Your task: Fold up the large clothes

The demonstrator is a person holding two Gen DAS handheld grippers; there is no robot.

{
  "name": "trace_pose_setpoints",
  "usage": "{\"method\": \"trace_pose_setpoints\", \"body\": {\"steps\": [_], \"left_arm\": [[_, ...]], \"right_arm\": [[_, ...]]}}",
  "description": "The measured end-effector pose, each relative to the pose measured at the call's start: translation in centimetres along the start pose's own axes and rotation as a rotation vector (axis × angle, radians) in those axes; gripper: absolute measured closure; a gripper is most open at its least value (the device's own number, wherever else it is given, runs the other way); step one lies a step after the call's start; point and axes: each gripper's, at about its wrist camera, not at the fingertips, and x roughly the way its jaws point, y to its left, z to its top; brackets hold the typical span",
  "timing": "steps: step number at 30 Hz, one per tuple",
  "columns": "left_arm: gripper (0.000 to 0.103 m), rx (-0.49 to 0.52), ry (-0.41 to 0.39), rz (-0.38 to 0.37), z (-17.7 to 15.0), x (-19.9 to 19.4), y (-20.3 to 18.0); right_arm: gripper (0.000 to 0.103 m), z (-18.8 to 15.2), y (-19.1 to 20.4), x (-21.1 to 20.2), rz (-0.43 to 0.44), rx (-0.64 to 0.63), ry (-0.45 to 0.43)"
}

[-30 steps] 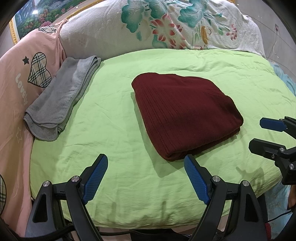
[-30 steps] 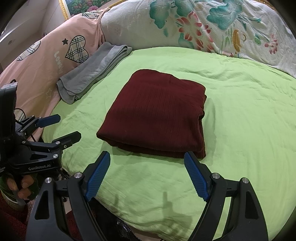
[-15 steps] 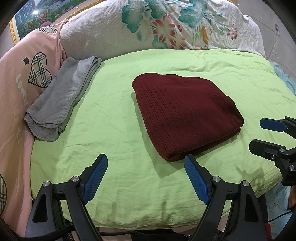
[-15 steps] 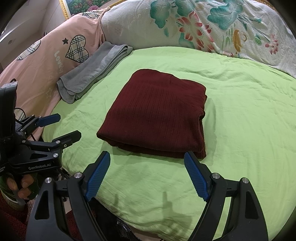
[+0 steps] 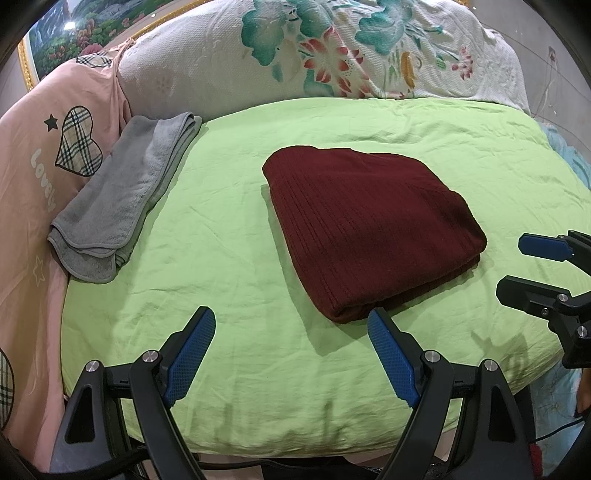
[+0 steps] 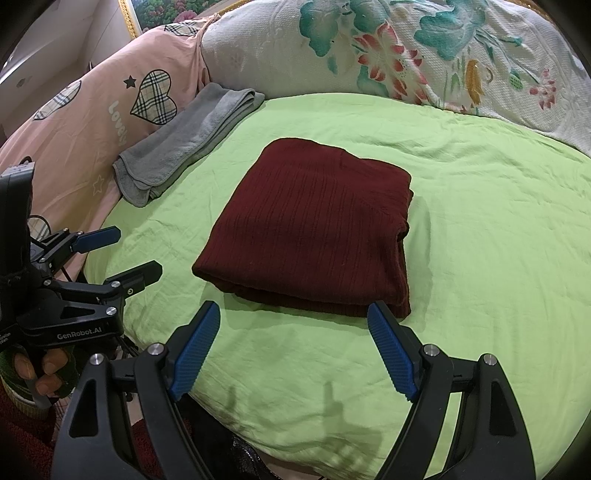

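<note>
We read "GenRobot.AI" on our left gripper and "Lovely" on the pink cover; the folded maroon sweater lies mid-sheet; both grippers, right included, stay spread, empty; nothing has moved.

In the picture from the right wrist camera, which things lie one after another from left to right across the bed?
Left gripper → pink quilt → grey towel → dark red folded garment → bare green sheet.

Green-sheeted bed, gold-framed painting
</note>
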Motion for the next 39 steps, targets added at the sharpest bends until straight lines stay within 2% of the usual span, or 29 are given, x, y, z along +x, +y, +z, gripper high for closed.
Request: {"method": "trace_pose_setpoints", "body": {"steps": [39], "left_arm": [[0.017,0.007,-0.005,0.015,1.1,0.4,-0.5]], "right_arm": [[0.021,1.5,-1.0,0.3,0.001,-0.002,-0.006]]}}
